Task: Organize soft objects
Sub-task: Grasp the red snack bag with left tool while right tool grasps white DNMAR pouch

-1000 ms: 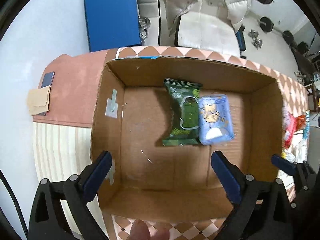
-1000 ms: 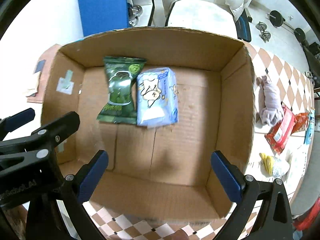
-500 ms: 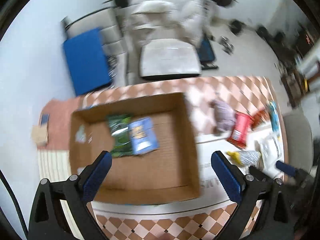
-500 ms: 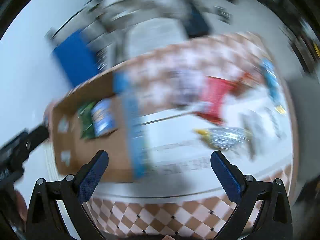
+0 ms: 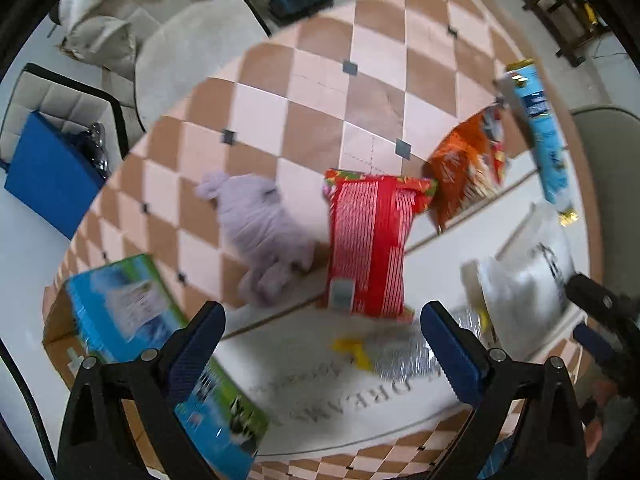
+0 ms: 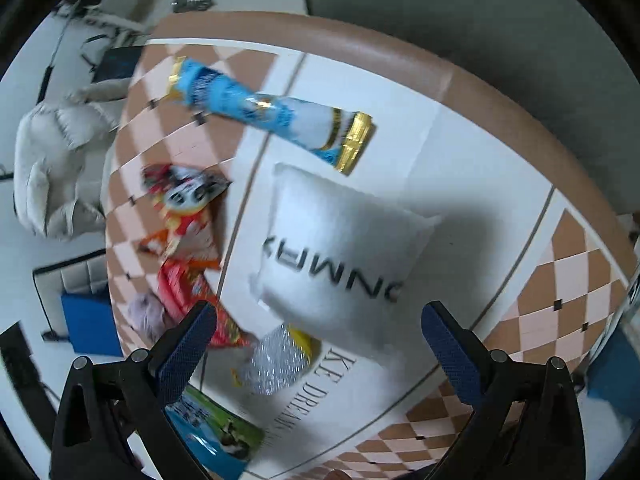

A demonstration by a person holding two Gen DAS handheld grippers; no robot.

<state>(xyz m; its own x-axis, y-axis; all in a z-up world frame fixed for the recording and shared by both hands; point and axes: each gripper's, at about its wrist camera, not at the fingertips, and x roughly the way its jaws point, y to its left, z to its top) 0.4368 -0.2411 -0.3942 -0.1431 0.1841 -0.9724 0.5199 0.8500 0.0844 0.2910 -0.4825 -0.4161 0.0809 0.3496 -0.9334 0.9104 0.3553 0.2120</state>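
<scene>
My left gripper (image 5: 322, 338) is open and empty above a red striped packet (image 5: 370, 242). A lilac plush toy (image 5: 264, 236) lies to its left, an orange snack bag (image 5: 466, 168) to its right, and a silver and yellow packet (image 5: 394, 354) just below. My right gripper (image 6: 314, 338) is open and empty above a white pillow (image 6: 340, 248) with black letters. A long blue packet (image 6: 272, 114) lies beyond the pillow. The red packet (image 6: 192, 296), orange bag (image 6: 184, 208) and silver packet (image 6: 276, 360) also show in the right wrist view.
The cardboard box's blue printed flap (image 5: 152, 356) is at lower left in the left wrist view; it also shows in the right wrist view (image 6: 216, 432). The checkered tablecloth (image 5: 320, 92) covers the table. Chairs and a blue pad (image 5: 44, 176) stand beyond the table's edge.
Both grippers have swung right, away from the cardboard box with the green and blue packs, to over the loose items on the table. Both stay open and empty.
</scene>
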